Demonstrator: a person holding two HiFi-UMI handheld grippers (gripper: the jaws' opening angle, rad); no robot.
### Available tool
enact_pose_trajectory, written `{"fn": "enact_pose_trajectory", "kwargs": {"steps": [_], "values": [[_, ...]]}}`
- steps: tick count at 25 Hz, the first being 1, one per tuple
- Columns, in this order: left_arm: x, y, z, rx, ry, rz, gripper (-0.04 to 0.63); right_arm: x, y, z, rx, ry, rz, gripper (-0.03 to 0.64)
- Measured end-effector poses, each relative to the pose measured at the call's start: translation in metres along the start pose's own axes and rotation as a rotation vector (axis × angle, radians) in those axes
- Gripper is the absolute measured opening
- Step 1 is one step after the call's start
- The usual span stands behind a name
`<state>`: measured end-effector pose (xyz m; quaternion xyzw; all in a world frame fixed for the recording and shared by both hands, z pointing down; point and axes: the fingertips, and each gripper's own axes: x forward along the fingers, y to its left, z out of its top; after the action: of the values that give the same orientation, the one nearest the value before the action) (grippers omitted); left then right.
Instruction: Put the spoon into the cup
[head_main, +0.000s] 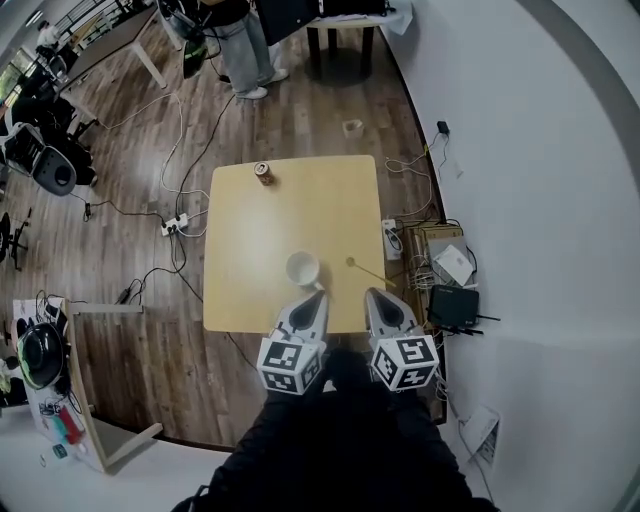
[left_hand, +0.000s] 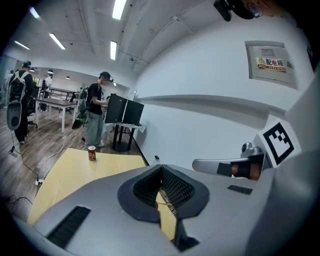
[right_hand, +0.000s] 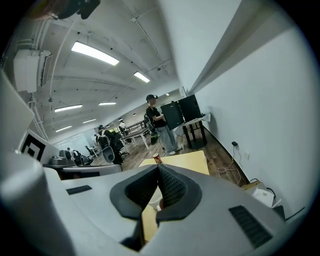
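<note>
A white cup (head_main: 302, 268) stands on the yellow table (head_main: 250, 260), toward its near edge. The spoon (head_main: 365, 271) lies to the cup's right, close to the table's right edge, with its bowl pointing toward the cup. My left gripper (head_main: 319, 294) hovers at the near edge just below the cup, its jaws shut and empty. My right gripper (head_main: 371, 294) sits beside it, below the spoon, also shut with nothing held. In the left gripper view the jaw tips (left_hand: 161, 167) meet. In the right gripper view the tips (right_hand: 158, 166) meet too, and the cup (right_hand: 153, 198) shows below them.
A small drink can (head_main: 263, 173) stands at the table's far edge. A white wall runs along the right. Boxes and devices (head_main: 450, 280) crowd the floor by the table's right side, with cables (head_main: 175, 222) on the left. A person (head_main: 240, 45) stands beyond the table.
</note>
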<state>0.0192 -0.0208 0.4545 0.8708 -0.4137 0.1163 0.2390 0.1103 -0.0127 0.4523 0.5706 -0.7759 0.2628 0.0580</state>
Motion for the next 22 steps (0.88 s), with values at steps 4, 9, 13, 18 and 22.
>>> {"fn": "enact_pose_trajectory", "kwargs": {"steps": [4, 9, 13, 18, 22], "values": [[0.017, 0.008, -0.01, -0.002, 0.044, -0.01, 0.034, 0.012, -0.02, -0.012, 0.038, 0.03, -0.034, 0.02], [0.04, 0.019, -0.029, -0.01, 0.104, -0.014, 0.034, 0.024, -0.056, -0.039, 0.093, 0.088, -0.099, 0.02], [0.064, 0.023, -0.051, -0.021, 0.154, -0.019, 0.034, 0.032, -0.089, -0.065, 0.136, 0.129, -0.146, 0.02], [0.09, 0.025, -0.086, -0.044, 0.218, -0.019, 0.034, 0.042, -0.123, -0.099, 0.175, 0.168, -0.201, 0.02], [0.11, 0.02, -0.116, -0.047, 0.262, -0.03, 0.034, 0.048, -0.151, -0.13, 0.216, 0.2, -0.25, 0.02]]}}
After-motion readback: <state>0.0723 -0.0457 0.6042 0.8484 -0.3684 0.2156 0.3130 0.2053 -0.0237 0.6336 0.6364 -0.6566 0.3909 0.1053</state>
